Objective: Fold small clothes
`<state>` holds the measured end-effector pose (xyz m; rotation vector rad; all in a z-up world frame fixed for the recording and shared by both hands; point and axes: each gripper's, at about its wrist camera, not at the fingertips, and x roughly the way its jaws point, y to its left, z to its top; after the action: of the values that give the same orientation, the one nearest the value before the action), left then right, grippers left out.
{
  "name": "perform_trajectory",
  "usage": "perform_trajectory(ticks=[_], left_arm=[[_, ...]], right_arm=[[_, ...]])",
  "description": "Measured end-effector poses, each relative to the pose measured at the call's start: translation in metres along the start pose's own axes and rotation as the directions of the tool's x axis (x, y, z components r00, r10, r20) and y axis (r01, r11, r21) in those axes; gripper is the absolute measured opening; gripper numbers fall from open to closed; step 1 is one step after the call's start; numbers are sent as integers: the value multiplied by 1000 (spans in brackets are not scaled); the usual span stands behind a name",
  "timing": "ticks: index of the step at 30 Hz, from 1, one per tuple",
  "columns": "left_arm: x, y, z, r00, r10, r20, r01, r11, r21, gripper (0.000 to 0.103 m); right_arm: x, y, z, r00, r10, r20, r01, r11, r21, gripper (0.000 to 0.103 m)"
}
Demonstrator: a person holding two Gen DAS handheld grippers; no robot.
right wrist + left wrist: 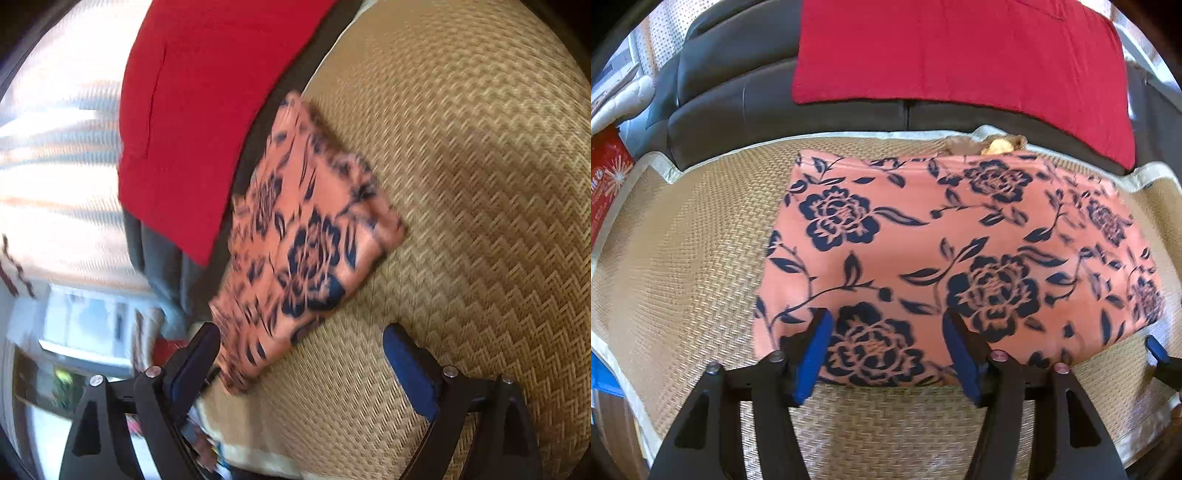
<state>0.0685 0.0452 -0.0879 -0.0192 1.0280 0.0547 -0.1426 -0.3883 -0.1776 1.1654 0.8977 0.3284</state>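
The folded salmon-pink cloth with navy flowers (945,258) lies flat on the woven straw mat (694,266), just ahead of the left claw (886,365), which gapes empty. The right claw (303,369), also spread wide, sits beside the cloth's (306,243) corner. Beyond hangs a red blanket (960,51).

Bright daylight fills both views. The right wrist view is strongly blurred by motion, with a washed-out curtain (62,155). The fisheye lens bends the edges; corners are black.
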Motion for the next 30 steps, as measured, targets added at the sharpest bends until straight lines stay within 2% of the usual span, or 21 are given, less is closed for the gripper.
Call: perform_trajectory(ticks=[2, 4, 8, 10, 12, 13, 14, 16, 19, 22, 24, 25, 27, 28, 29, 30], left_arm=[[0, -6, 4, 1000, -28, 11, 28, 999, -22, 69], [2, -17, 9, 998, -60, 19, 61, 998, -19, 69], [18, -52, 17, 994, -105, 10, 105, 994, 38, 69], [33, -67, 16, 996, -91, -10, 92, 993, 80, 69], [52, -81, 13, 998, -42, -54, 49, 991, 126, 69], [51, -83, 12, 999, -32, -43, 37, 991, 127, 69], [45, -83, 14, 999, -34, -30, 38, 992, 116, 69], [34, -81, 16, 997, -77, -8, 78, 992, 99, 69], [32, -80, 21, 997, -80, 21, 78, 994, 82, 69], [53, -82, 24, 996, -74, -43, 77, 994, 72, 69], [55, -82, 24, 997, -70, -37, 73, 995, 72, 69], [54, -82, 25, 997, -70, -35, 73, 994, 77, 69], [51, -81, 26, 997, -74, -31, 76, 994, 79, 69], [50, -80, 27, 996, -78, -34, 80, 994, 74, 69], [49, -79, 29, 996, -81, -35, 83, 994, 68, 69], [47, -78, 31, 996, -84, -32, 86, 994, 63, 69]], right_arm=[[2, -1, 11, 999, -16, 33, 15, 999, 31, 92], [6, -1, 21, 999, 1, 54, -4, 999, 53, 92], [12, 0, 33, 995, -23, 95, 16, 997, 79, 92], [18, 5, 37, 994, -37, 100, 30, 997, 74, 92], [27, 15, 45, 993, -52, 104, 47, 997, 57, 91], [31, 20, 46, 993, -66, 103, 61, 997, 50, 88], [30, 19, 49, 992, -77, 99, 73, 996, 43, 84], [31, 23, 54, 991, -84, 100, 81, 996, 32, 83], [41, 32, 54, 988, -118, 98, 119, 993, -10, 84], [54, 35, 50, 988, -134, 81, 137, 990, -27, 85], [59, 43, 47, 985, -151, 85, 156, 986, -56, 85], [61, 48, 47, 983, -161, 91, 168, 983, -75, 83], [64, 54, 47, 979, -180, 94, 189, 977, -96, 73], [67, 57, 46, 976, -195, 92, 205, 973, -103, 59], [71, 59, 47, 974, -207, 88, 216, 971, -103, 53], [75, 60, 48, 974, -212, 84, 220, 971, -95, 53]])
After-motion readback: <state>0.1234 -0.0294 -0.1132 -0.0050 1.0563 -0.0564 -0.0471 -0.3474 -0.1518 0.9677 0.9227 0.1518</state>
